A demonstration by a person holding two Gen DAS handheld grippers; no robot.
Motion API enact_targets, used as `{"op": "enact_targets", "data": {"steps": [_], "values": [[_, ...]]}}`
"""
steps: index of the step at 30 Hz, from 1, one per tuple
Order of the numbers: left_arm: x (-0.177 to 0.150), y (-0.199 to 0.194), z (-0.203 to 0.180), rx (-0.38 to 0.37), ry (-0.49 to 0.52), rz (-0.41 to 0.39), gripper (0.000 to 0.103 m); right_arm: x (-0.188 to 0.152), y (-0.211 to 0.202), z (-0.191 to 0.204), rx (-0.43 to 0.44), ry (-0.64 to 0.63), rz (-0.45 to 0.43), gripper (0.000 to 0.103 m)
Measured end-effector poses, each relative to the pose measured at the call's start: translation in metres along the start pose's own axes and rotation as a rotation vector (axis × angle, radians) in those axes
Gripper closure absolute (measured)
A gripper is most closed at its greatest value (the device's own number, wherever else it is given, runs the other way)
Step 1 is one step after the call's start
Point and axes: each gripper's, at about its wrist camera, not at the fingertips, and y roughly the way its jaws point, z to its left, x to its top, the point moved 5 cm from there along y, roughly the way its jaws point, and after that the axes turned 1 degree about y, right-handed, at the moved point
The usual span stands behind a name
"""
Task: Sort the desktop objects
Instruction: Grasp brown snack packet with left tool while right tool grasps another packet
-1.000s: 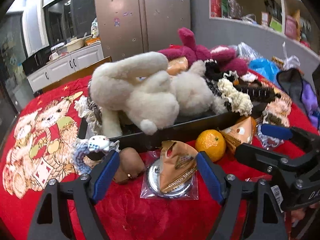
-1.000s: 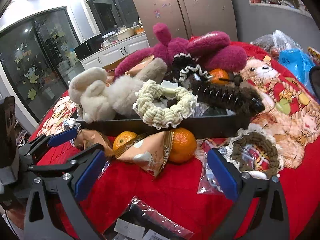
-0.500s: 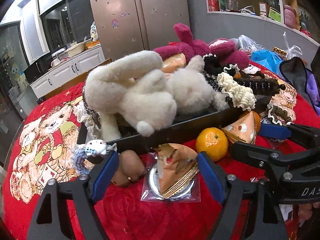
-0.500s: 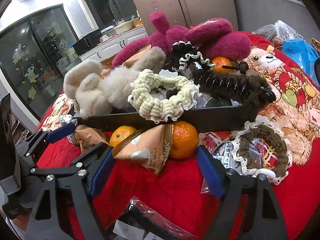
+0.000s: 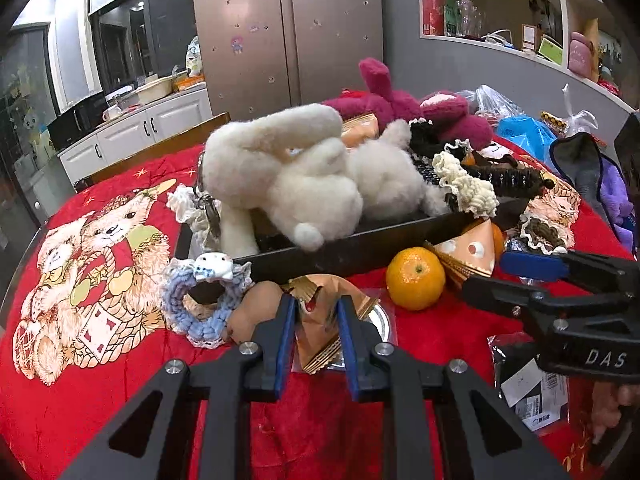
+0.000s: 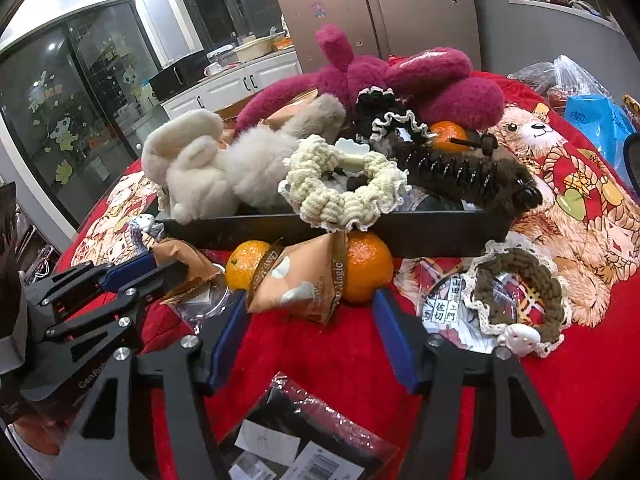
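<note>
left gripper clamps a snack packet beside the tray

the left gripper [image 5: 316, 322] has just been closing and its blue pads now pinch a tan pyramid-shaped snack packet [image 5: 320, 304], which sits on a clear-wrapped round disc [image 5: 380, 320] on the red worktop [image 5: 100, 392], just in front of the black tray [image 5: 360, 248]. a brown egg-like object [image 5: 248, 312] and a blue crochet ring [image 5: 200, 308] lie just to its left, a mandarin [image 5: 415, 279] to its right.

the right gripper [image 6: 312, 332] has also just been closing, but its pads stand apart, either side of a second snack packet [image 6: 304, 284] without pressing on it. two more mandarins flank that packet, and a brown crochet ring [image 6: 520, 292] lies to the right. the tray holds a cream plush rabbit [image 5: 288, 184], a magenta plush [image 6: 400, 76], a cream scrunchie [image 6: 344, 192] and a dark hair claw [image 6: 472, 176].
</note>
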Motion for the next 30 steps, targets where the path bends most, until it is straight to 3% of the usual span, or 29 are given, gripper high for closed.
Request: {"op": "enact_targets", "data": {"steps": [3, 5, 9, 24, 26, 28, 29, 30], "values": [[0.001, 0.000, 0.001, -0.017, -0.025, 0.003, 0.081, -0.001, -0.002, 0.002, 0.012, 0.006, 0.002, 0.047], [0.001, -0.001, 0.002, -0.023, -0.031, 0.003, 0.082, -0.001, -0.004, 0.006, 0.050, 0.002, 0.003, 0.068], [0.001, -0.004, 0.004, -0.038, -0.047, 0.002, 0.083, -0.003, -0.006, 0.017, 0.009, -0.064, -0.007, 0.070], [0.002, -0.031, 0.007, -0.031, -0.050, -0.061, 0.085, -0.005, -0.011, 0.019, -0.014, -0.097, -0.021, 0.073], [0.003, -0.034, 0.010, -0.039, -0.063, -0.068, 0.086, -0.005, -0.014, 0.022, -0.008, -0.112, -0.029, 0.086], [0.003, -0.037, 0.013, -0.038, -0.070, -0.076, 0.086, -0.005, -0.018, 0.026, -0.036, -0.144, -0.042, 0.088], [0.003, -0.039, 0.014, -0.034, -0.071, -0.082, 0.086, -0.005, -0.019, 0.028, -0.039, -0.157, -0.050, 0.097], [0.003, -0.040, 0.015, -0.031, -0.073, -0.085, 0.087, -0.006, -0.021, 0.031, -0.030, -0.163, -0.050, 0.097]]}}
